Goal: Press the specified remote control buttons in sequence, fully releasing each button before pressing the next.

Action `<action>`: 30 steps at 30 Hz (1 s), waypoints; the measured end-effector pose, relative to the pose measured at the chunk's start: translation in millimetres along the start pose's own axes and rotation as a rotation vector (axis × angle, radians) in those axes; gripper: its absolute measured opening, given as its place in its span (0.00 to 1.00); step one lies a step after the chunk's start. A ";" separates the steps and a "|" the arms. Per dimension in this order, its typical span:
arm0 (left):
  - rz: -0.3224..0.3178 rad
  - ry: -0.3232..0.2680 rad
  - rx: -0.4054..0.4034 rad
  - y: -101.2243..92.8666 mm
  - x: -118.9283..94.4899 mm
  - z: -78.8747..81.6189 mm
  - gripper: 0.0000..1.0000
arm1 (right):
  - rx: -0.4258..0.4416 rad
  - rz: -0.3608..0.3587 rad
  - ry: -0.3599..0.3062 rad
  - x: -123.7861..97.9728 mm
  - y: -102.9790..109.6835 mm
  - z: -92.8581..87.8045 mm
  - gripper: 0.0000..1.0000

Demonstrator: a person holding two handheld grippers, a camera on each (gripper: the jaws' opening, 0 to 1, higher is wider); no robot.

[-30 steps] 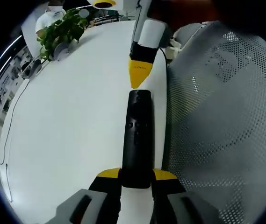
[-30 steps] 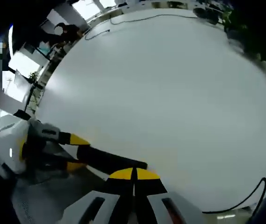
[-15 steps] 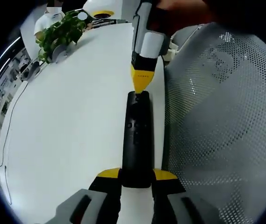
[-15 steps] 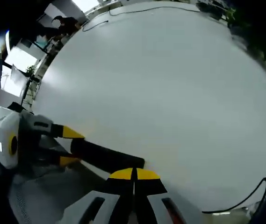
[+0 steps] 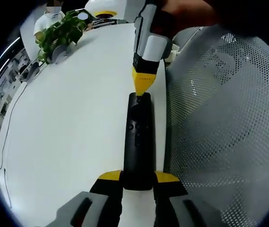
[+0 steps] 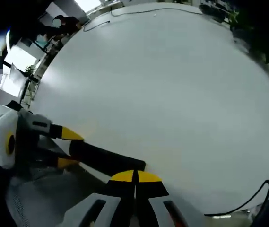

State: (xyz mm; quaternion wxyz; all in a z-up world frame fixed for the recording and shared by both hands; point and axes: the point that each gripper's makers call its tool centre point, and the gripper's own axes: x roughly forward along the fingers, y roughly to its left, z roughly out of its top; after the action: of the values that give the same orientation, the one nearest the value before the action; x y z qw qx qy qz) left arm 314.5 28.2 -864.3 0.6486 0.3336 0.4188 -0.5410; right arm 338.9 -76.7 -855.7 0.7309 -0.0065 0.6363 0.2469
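left gripper (image 5: 138,182) clamps the remote (image 5: 138,137) on the table (image 5: 68,123); right gripper (image 5: 144,87), tips together and empty, pressing its far-end button, lift clear next.

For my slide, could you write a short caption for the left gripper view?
Left gripper holds a black remote over the white table while the right gripper touches its far end.

A slim black remote (image 5: 138,142) lies lengthwise on the white table, near end clamped between the left gripper's fingers (image 5: 109,176), small buttons mid-body. The right gripper's closed yellow fingertips (image 5: 143,82) touch its far end.
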 end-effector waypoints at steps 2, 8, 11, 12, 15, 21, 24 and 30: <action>-0.002 0.000 -0.005 0.1 0.0 0.0 0.25 | -0.007 -0.014 0.011 0.6 0.7 0.7 0.00; -0.011 -0.002 -0.016 0.2 -0.1 0.2 0.24 | -0.105 -0.057 0.017 0.9 2.3 -0.5 0.00; -0.007 -0.002 -0.010 -0.2 0.1 0.0 0.24 | -0.107 -0.061 0.014 0.2 1.9 -0.8 0.00; -0.006 -0.004 -0.011 -0.3 0.1 -0.1 0.24 | -0.107 -0.063 0.017 0.1 1.9 -1.0 0.00; -0.005 -0.006 -0.011 -0.6 -0.1 -0.2 0.24 | -0.086 -0.058 0.013 -0.4 1.4 -1.2 0.00; -0.003 -0.002 -0.005 -0.9 -0.1 0.0 0.25 | -0.053 -0.037 -0.011 -3.1 1.2 2.2 0.00; -0.003 -0.003 -0.007 -0.9 -0.2 0.1 0.25 | -0.029 -0.008 -0.013 -1.9 4.6 2.4 0.00; -0.003 -0.004 -0.010 -0.8 -0.2 0.4 0.25 | -0.023 0.000 -0.005 -0.8 5.2 1.9 0.00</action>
State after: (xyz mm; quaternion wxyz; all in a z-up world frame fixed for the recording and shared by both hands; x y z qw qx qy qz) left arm 313.8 27.8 -863.9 0.6502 0.3285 0.4206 -0.5408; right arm 338.7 -71.8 -853.0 0.7322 -0.0145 0.6317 0.2543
